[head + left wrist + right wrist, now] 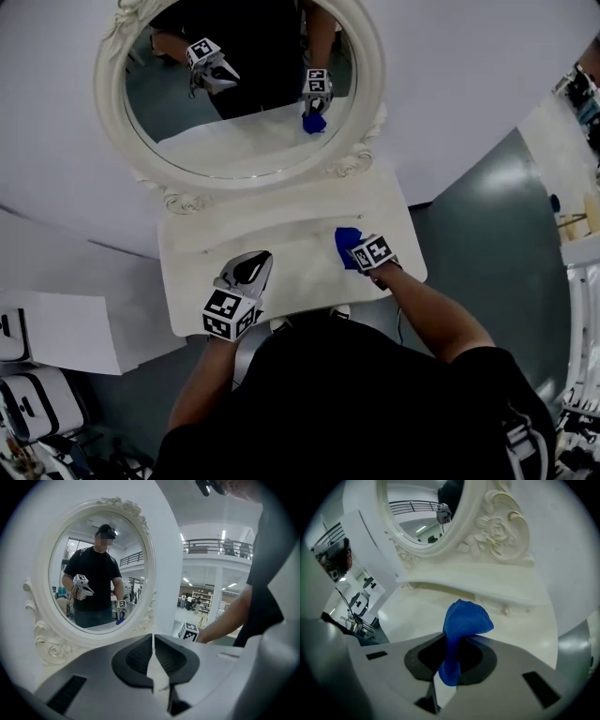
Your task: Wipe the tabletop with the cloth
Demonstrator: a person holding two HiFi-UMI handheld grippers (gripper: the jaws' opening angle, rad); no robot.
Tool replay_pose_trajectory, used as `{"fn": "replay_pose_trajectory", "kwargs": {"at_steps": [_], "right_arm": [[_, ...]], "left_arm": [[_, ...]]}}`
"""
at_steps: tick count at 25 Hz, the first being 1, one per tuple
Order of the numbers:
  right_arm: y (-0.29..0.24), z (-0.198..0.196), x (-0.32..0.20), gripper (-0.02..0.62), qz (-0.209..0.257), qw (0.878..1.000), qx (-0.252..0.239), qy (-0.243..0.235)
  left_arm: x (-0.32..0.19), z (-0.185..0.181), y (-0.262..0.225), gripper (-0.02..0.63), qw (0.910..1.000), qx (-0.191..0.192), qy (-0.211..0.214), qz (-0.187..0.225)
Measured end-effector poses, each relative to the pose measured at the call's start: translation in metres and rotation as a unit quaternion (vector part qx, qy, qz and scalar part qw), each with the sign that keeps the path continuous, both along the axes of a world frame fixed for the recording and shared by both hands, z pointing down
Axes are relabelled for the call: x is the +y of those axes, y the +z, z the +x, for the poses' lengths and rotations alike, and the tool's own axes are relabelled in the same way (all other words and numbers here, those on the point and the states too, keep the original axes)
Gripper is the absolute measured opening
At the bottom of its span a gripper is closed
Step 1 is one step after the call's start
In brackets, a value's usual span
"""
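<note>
A blue cloth [346, 247] is pinched in my right gripper [360, 255] at the right part of the white tabletop [291, 239]. In the right gripper view the blue cloth [461, 630] bunches up between the jaws of the right gripper [449, 665], over the tabletop [417, 613]. My left gripper [255, 270] is over the tabletop's front left, shut, with nothing in it. In the left gripper view the left gripper [153, 660] has its jaws together, facing the mirror.
An oval mirror [239, 84] in an ornate white frame stands at the back of the small table and reflects both grippers. A white wall is behind it. Grey floor [497, 244] lies to the right, white boxes [28, 394] at the lower left.
</note>
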State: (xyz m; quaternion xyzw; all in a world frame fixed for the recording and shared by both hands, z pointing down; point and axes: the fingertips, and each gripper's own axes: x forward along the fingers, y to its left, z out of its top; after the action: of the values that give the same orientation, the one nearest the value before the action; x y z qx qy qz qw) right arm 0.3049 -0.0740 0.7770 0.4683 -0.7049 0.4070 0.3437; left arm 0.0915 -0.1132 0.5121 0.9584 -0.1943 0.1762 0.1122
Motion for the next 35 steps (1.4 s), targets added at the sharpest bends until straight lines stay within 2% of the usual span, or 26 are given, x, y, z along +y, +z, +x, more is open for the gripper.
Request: {"fn": "replay_pose_trajectory", "kwargs": {"at_steps": [8,15,21,25,30,35], "right_arm": [[-0.058,-0.152,-0.114,0.041,0.067,0.990,-0.016,-0.126],[-0.078,-0.278,-0.179,0.041,0.083,0.978,-0.049,-0.186],[-0.080,-0.368,-0.215,0.041,0.074,0.973,-0.088,-0.198],[-0.081,-0.416,-0.237,0.041,0.069,0.972,-0.124,-0.186],[-0.068,-0.457,-0.259,0.041,0.064,0.972,-0.127,-0.186],[-0.041,-0.476,-0.268,0.041,0.052,0.975,-0.110,-0.187]], "left_arm": [[-0.019,-0.103,-0.002,0.025,0.9968,0.007,-0.080,0.002],[-0.025,-0.194,0.008,0.025,0.9874,0.005,-0.158,-0.002],[-0.028,-0.262,0.013,0.025,0.9768,0.002,-0.214,-0.010],[-0.027,-0.294,0.019,0.025,0.9703,0.001,-0.241,-0.017],[-0.028,-0.324,0.025,0.025,0.9640,-0.001,-0.265,-0.024],[-0.033,-0.343,0.033,0.025,0.9597,-0.003,-0.280,-0.028]]}}
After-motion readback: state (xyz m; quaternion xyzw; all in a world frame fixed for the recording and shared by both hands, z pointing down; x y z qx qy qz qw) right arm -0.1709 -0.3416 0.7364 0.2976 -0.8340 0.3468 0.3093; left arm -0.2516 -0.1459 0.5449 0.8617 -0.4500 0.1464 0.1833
